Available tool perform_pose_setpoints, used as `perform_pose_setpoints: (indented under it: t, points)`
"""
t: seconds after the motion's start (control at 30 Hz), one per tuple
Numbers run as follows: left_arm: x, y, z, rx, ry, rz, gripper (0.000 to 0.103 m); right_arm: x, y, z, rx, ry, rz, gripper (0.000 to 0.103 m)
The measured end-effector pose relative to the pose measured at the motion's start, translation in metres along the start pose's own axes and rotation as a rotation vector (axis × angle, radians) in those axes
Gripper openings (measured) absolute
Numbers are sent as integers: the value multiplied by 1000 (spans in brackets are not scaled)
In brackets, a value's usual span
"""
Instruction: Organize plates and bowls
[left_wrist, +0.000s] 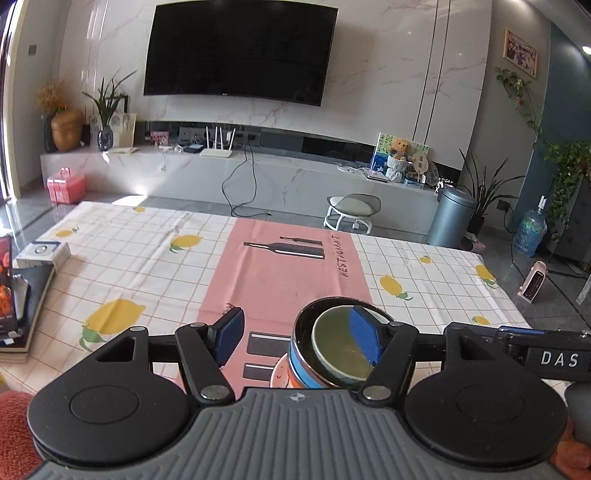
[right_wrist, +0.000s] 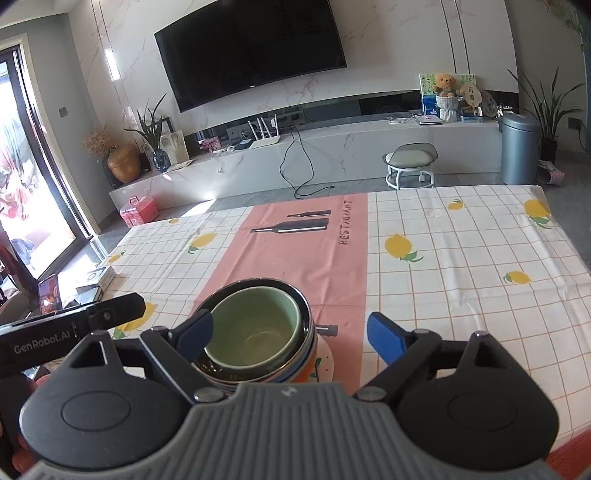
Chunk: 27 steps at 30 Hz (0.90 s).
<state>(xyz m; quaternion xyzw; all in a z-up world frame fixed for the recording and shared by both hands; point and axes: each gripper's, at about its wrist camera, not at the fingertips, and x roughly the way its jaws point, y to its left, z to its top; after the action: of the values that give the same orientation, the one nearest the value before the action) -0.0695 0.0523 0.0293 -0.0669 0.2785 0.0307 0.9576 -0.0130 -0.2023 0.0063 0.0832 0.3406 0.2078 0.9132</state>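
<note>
Both hand-held grippers tilt downward over the lemon-print checked tablecloth (right_wrist: 461, 258). The left gripper (left_wrist: 299, 339) is spread wide, gripping nothing; the right gripper (right_wrist: 291, 338) likewise gapes empty. Between them a pale green ceramic bowl (right_wrist: 255, 328) nests inside a dark-rimmed, blue-striped bowl (right_wrist: 306, 306) (both look empty), stacked on a white plate with orange print (right_wrist: 325, 363) on the pink central strip (right_wrist: 314, 251).

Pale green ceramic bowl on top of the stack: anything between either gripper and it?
Nothing visible. The pale green ceramic bowl sits nested in the dark metal-rimmed bowl, top uncovered. Left gripper and right gripper are both open, with no object between them and the stack.
</note>
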Motion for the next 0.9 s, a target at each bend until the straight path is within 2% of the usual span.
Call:
perform_pose_setpoints:
  t: [0.17,0.3,0.4,0.5,0.63,0.8,0.9]
  points:
    - [-16,-10,-14,104,-20,24,80,-23,5,-17,-10,-16,-30,89]
    - [-19,-15,-27,128,8,17,83,-39,11,-35,-13,-16,-40,89]
    - [-16,-16,-36,146,59,23,86,-46,15,-47,-23,0,-65,89]
    - [-18,-12,-45,134,82,37,86,-48,20,-59,-62,42,-88,89]
    - [-19,-5,-64,115,134,64,87,-45,25,-76,-113,63,-168,89]
    - [-11,-8,-81,116,214,79,87,-36,19,-91,-41,139,-136,89]
    - [-13,-10,-85,120,219,74,87,-32,20,-96,-30,160,-140,89]
